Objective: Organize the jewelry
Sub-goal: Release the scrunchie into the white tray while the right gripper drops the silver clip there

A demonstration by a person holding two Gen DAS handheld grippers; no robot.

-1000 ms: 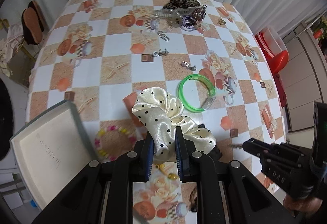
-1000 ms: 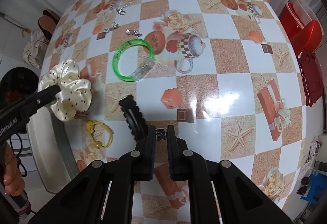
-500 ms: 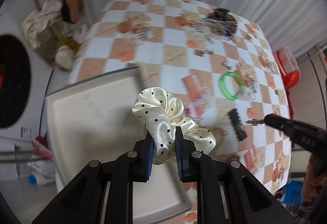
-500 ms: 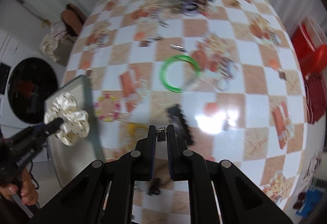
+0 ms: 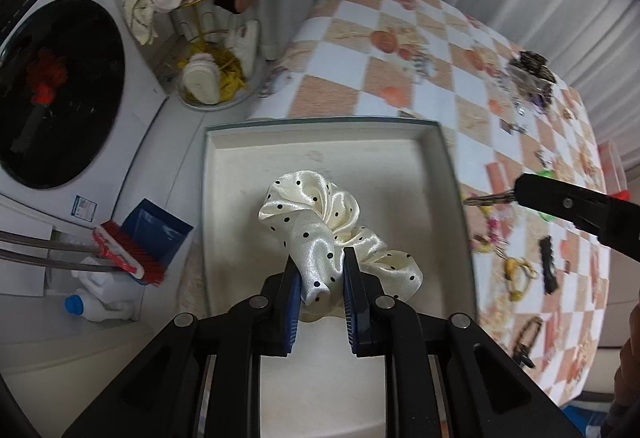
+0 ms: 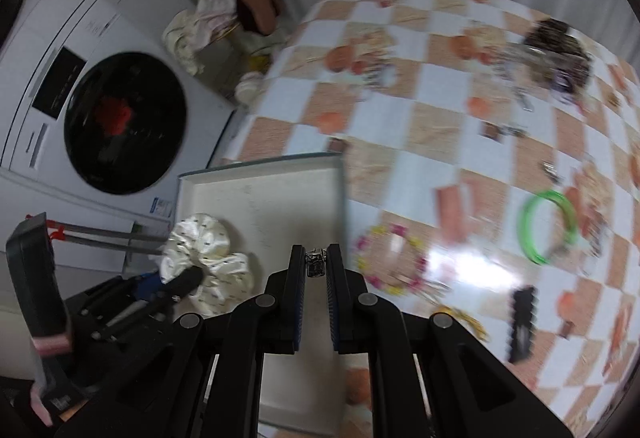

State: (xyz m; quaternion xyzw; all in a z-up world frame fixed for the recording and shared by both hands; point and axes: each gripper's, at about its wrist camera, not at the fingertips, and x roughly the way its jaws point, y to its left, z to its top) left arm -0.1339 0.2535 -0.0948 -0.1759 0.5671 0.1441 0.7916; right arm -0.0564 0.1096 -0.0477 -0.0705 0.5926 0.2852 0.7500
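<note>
step: carrying items over the tray [image 5: 320,142]
left fingers [image 5: 320,270]: pinching scrunchie [image 5: 312,214]
right fingers [image 6: 316,262]: pinching charm [image 6: 315,264]
next: lower, release into tray

Both grippers, left gripper [image 5: 319,258] and right gripper [image 6: 316,256], are matte black plastic linkages with silver pivot screws and blue ribbed pads on the fingers [image 5: 294,290], the left handle carrying small white lettering.

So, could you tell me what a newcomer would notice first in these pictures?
Probably the cream polka-dot scrunchie pinched in the left gripper over the white tray at the table's edge. Next, the right gripper holding a small metal charm beside it, and the green bangle on the checked tablecloth.
</note>
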